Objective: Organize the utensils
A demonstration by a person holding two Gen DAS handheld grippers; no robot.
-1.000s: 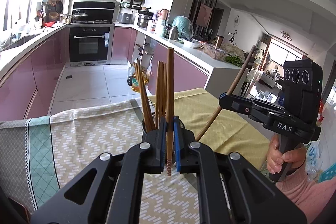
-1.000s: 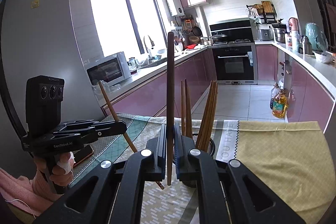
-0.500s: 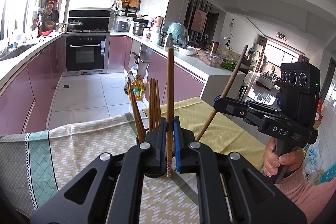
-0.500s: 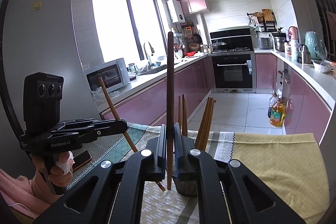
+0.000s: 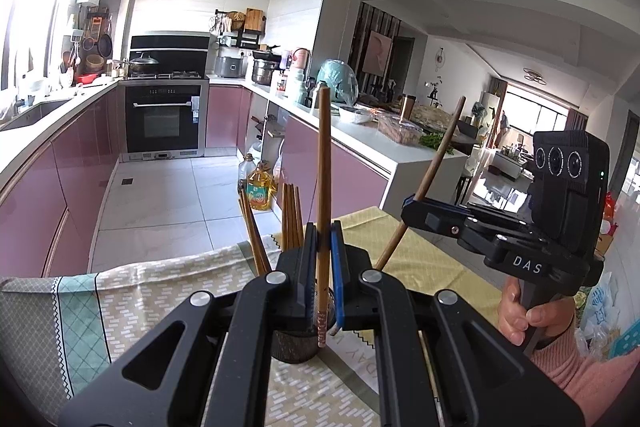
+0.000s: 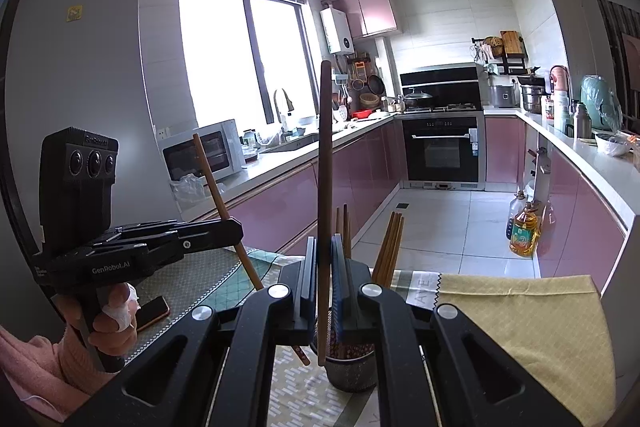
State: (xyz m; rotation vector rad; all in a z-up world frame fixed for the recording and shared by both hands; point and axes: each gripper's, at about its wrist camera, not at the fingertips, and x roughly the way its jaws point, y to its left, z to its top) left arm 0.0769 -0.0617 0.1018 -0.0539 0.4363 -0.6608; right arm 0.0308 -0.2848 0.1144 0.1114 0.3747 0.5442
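Note:
My left gripper (image 5: pixel 322 259) is shut on a brown chopstick (image 5: pixel 322 163) held upright, its lower tip at the rim of a dark utensil cup (image 5: pixel 294 345) that holds several chopsticks (image 5: pixel 290 215). My right gripper (image 6: pixel 323 279) is shut on a darker chopstick (image 6: pixel 323 167), also upright, its tip over the same cup (image 6: pixel 350 369). Each gripper shows in the other's view: the right one (image 5: pixel 412 213) with its slanted chopstick (image 5: pixel 434 171), the left one (image 6: pixel 236 229) with its chopstick (image 6: pixel 216 191).
The cup stands on a table with a patterned cloth (image 5: pixel 152 291) and a yellow cloth (image 6: pixel 520 315). A phone (image 6: pixel 150 311) lies at the left. Pink kitchen cabinets (image 5: pixel 52 179), an oven (image 6: pixel 440 151) and an oil bottle (image 5: pixel 260 189) lie beyond.
Both grippers have risen and tilted up, so the cup and its chopsticks sit lower in each view. Both held chopsticks stay clamped, their tips now nearer the cup.

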